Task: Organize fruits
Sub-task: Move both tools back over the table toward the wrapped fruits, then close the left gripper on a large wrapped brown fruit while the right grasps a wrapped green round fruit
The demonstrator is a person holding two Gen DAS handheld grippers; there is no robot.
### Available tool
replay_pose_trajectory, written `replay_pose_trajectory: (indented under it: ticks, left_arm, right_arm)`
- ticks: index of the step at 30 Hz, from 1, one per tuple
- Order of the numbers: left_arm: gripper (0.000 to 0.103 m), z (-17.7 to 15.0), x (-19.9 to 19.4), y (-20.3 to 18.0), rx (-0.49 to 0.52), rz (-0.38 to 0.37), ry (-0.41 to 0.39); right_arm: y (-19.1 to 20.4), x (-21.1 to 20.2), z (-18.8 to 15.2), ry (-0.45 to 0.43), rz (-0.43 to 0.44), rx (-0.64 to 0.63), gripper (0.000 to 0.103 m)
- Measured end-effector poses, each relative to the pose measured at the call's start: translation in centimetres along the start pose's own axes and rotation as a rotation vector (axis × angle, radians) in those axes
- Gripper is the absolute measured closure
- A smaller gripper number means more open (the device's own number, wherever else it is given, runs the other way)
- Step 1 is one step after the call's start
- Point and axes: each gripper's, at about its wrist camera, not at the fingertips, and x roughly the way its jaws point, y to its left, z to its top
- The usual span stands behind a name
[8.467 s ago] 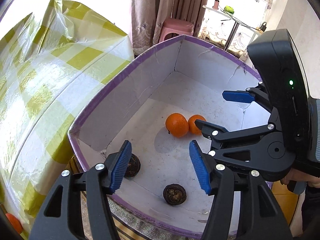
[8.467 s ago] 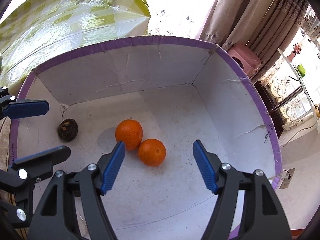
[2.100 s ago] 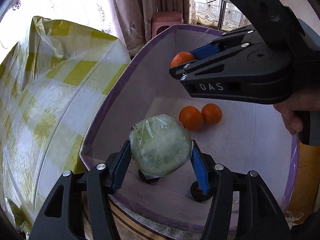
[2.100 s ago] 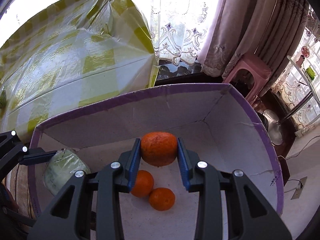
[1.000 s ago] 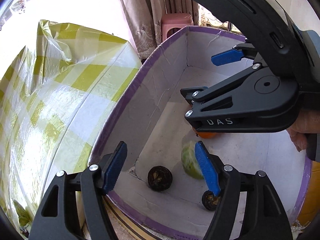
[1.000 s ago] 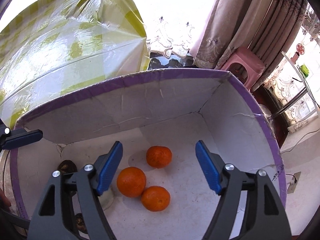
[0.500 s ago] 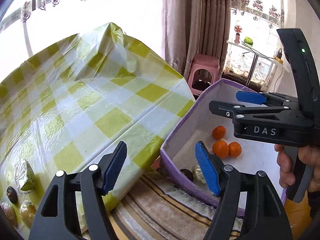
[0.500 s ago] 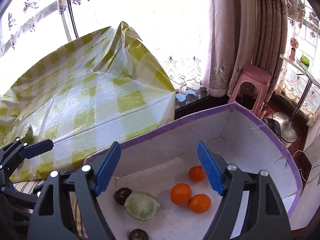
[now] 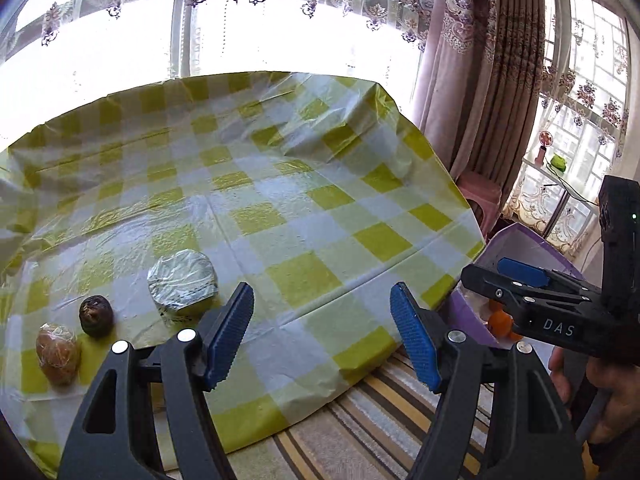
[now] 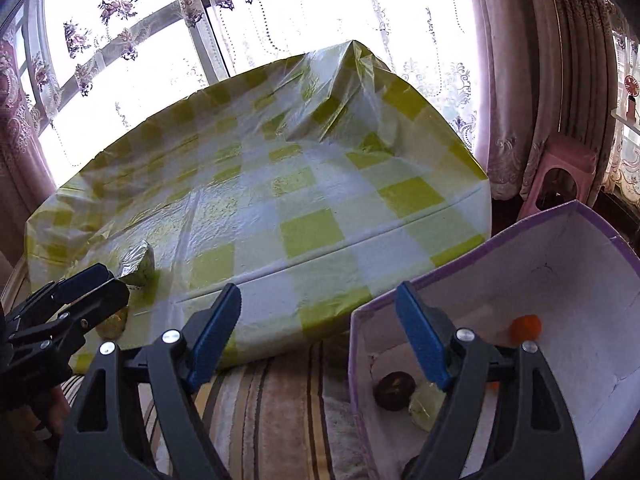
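My left gripper (image 9: 322, 336) is open and empty above the table's near edge. On the yellow-checked table (image 9: 280, 200) lie a film-wrapped green fruit (image 9: 183, 281), a dark round fruit (image 9: 95, 315) and a wrapped brown fruit (image 9: 57, 353) at the left. My right gripper (image 10: 318, 336) holds nothing and its jaws are opening, over the gap between table and the purple-rimmed white box (image 10: 580, 264). Inside the box I see an orange (image 10: 525, 328), a dark fruit (image 10: 394, 396) and a wrapped green fruit (image 10: 425, 407). The right gripper (image 9: 532, 280) also shows in the left wrist view beside the box (image 9: 524, 240).
A striped rug (image 10: 280, 408) covers the floor between table and box. A pink stool (image 10: 560, 176) and long curtains (image 9: 480, 80) stand behind the box. The left gripper (image 10: 60, 304) sits at the left edge of the right wrist view, near the wrapped fruit (image 10: 138, 266).
Both grippers have lifted out of the box and swung left toward the table. The box has slid to the right of both views, and the table's fruits have come into sight.
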Motion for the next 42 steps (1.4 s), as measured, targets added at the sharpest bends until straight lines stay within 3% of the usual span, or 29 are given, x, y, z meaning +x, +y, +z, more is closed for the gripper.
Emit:
replay_pose_trajectory:
  ticks: [10,15,21,27,39,42]
  left_arm:
    - [0.032,-2.4,-4.6,11.0,-0.272,0.191,-0.039]
    - [0.034,-4.1,-5.5,15.3,-0.345,0.313,0.001]
    - [0.035,-5.5,-5.3,18.8,-0.432,0.345,0.071]
    - [0.035,-5.8,-4.0,20.1,-0.440,0.352,0.136]
    - [0.035,-5.2,-1.2,21.0,-0.382,0.410,0.199]
    - [0.040,-5.3,-0.8,21.3,-0.386,0.401,0.207]
  right_arm:
    - [5.4,1.3,-0.9,0.014,0.066,-0.097,0.019]
    - [6.7,1.8,-1.1,0.015,0.086,-0.093,0.019]
    - [10.0,2.2,-1.5,-0.003,0.093,-0.175,0.017]
    - [12.5,3.3,-1.6,0.001,0.106,-0.248,0.017]
    - [14.8,5.8,-0.5,0.022,0.131,-0.273,0.017]
    - [15.6,6.6,-0.3,0.032,0.142,-0.291,0.017]
